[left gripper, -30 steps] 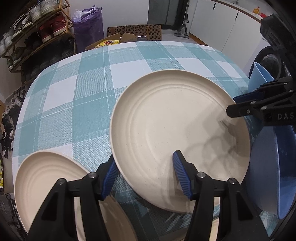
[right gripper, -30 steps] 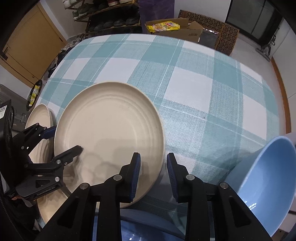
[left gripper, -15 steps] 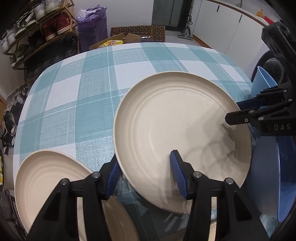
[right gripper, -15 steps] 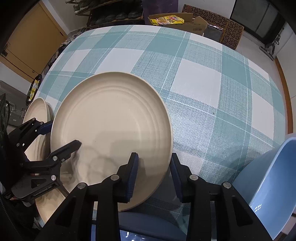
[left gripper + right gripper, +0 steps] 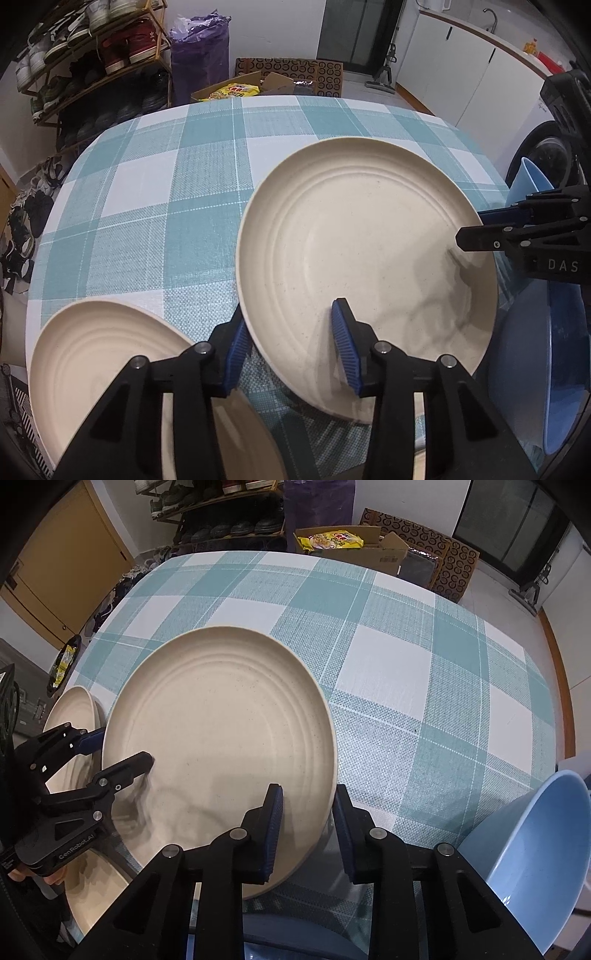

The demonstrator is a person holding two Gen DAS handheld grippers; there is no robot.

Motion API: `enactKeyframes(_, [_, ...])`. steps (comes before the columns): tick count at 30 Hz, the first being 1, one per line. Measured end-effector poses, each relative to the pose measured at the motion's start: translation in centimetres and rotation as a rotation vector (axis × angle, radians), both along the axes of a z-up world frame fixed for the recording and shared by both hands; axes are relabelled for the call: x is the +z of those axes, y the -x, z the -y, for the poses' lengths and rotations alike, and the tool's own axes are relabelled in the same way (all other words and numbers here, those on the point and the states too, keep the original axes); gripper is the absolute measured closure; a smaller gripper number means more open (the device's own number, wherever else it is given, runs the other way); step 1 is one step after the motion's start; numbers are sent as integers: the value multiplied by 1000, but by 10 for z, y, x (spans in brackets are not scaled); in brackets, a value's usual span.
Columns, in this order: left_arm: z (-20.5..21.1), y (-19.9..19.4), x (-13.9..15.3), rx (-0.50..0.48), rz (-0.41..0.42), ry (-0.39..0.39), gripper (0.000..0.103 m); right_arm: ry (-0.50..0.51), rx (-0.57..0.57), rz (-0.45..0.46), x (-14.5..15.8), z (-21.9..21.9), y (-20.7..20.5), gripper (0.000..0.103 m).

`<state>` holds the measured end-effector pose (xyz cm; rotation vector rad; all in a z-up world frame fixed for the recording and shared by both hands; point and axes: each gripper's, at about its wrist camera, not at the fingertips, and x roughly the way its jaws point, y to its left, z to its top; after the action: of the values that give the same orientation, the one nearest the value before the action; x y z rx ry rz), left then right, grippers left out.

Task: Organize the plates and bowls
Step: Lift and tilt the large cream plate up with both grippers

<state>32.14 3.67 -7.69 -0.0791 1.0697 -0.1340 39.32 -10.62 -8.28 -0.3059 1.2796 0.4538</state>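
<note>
A large cream plate (image 5: pixel 365 266) is held above the checked tablecloth by both grippers. My left gripper (image 5: pixel 291 347) straddles its near-left rim, one finger above and one below, and is shut on it. My right gripper (image 5: pixel 306 827) is shut on the opposite rim of the same plate (image 5: pixel 221 738). Two more cream plates (image 5: pixel 99 365) lie at the table's near-left edge, also seen in the right wrist view (image 5: pixel 74 720). A blue bowl (image 5: pixel 528 853) sits at the near right, and a second blue bowl (image 5: pixel 532 373) lies under the right gripper.
The teal and white checked tablecloth (image 5: pixel 166 199) covers the round table. A shoe rack (image 5: pixel 96 62), a purple bag (image 5: pixel 199 55) and a cardboard box (image 5: pixel 240 88) stand on the floor beyond the far edge.
The plate has risen a little and moved away from the table's near edge with both grippers holding it. The other plates and bowls have stayed put.
</note>
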Motion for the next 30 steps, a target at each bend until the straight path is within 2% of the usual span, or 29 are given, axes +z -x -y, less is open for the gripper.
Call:
enactKeyframes(12, [-5,6,18,30,56,8,61,-35,-13,51,16,1,3,75])
enactKeyframes(30, [-17,39,58,77,155,12,61,-88,6,168,65,-7,38,75])
